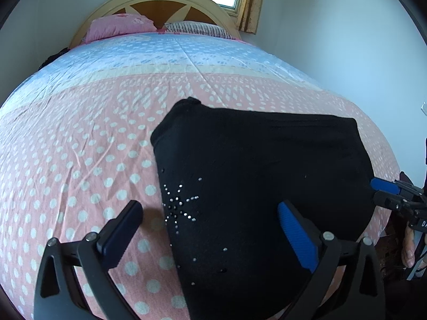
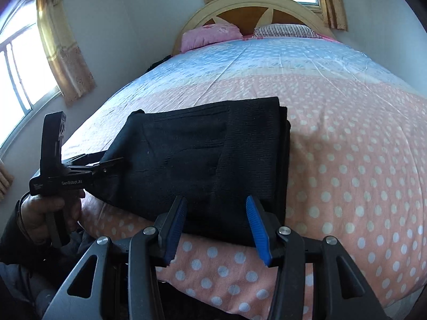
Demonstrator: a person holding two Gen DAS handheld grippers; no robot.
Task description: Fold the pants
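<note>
Overhead and behind everything, pale walls close the room, with a bright window at the left edge of the right wrist view and yellow curtains hanging beside it. Below them the bed fills most of both frames, its polka-dot cover pink in the lower part and light blue toward the top. A rounded cream and brown headboard stands at the top centre of the left wrist view, with a pink pillow and a striped pillow lying side by side at its foot.

The black pants lie folded into a thick stack on the pink part of the cover, lower centre right, a rhinestone star glinting on the cloth at their left side.

The left gripper is spread wide at the bottom of its frame, one finger over the bedcover and the other over the cloth. The right gripper is parted too, its blue pads just at the near edge of the stack, clamping nothing. A hand grips the other tool's handle at lower left.
</note>
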